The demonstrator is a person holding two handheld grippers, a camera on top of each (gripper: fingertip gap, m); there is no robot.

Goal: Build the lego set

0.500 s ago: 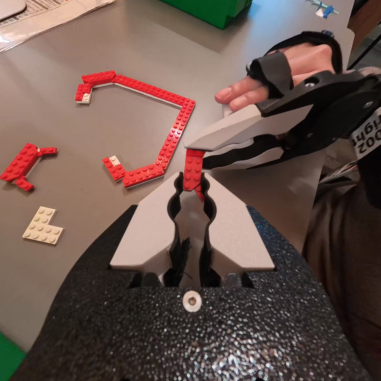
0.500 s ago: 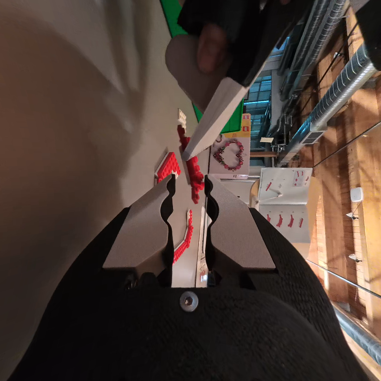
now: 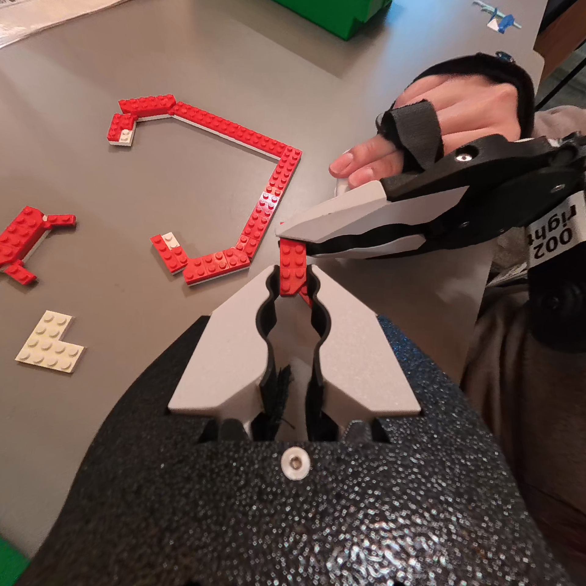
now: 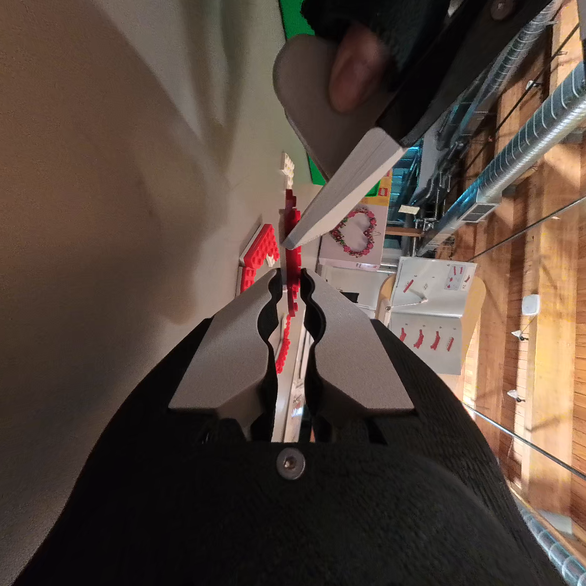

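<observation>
Left hand-held gripper [image 3: 293, 279] is nearly closed, fingertips pinching a small red plate piece [image 3: 293, 268] held up off the table [image 3: 196, 63]. The piece stands with its long axis pointing forward and up out of the tips, studs facing the left wrist camera.

Right hand-held gripper [image 3: 293, 236] comes in from the right, lying roughly sideways across the left one. Its tips sit at the far top end of the same red piece; the jaws look close to shut, with the upper finger over the piece's top edge. Whether it truly grips or only touches, cannot tell. In the right wrist view its own tips [image 4: 290, 276] leave a narrow gap with the red piece [image 4: 293, 269] edge-on in it, contact unclear.

Key relation: the piece runs from the left tips to the right tips, so both grippers meet on it and neither is farther; likely a hand-over or a press.

Just beyond on the table lies the open red frame [image 3: 276, 190] on a white underlayer, its near corner just left of the held piece. Further left are a red sub-assembly [image 3: 22, 234] and a cream L-shaped plate [image 3: 50, 342], well apart from both grippers. A green box [image 3: 348, 16] sits at the far edge.
</observation>
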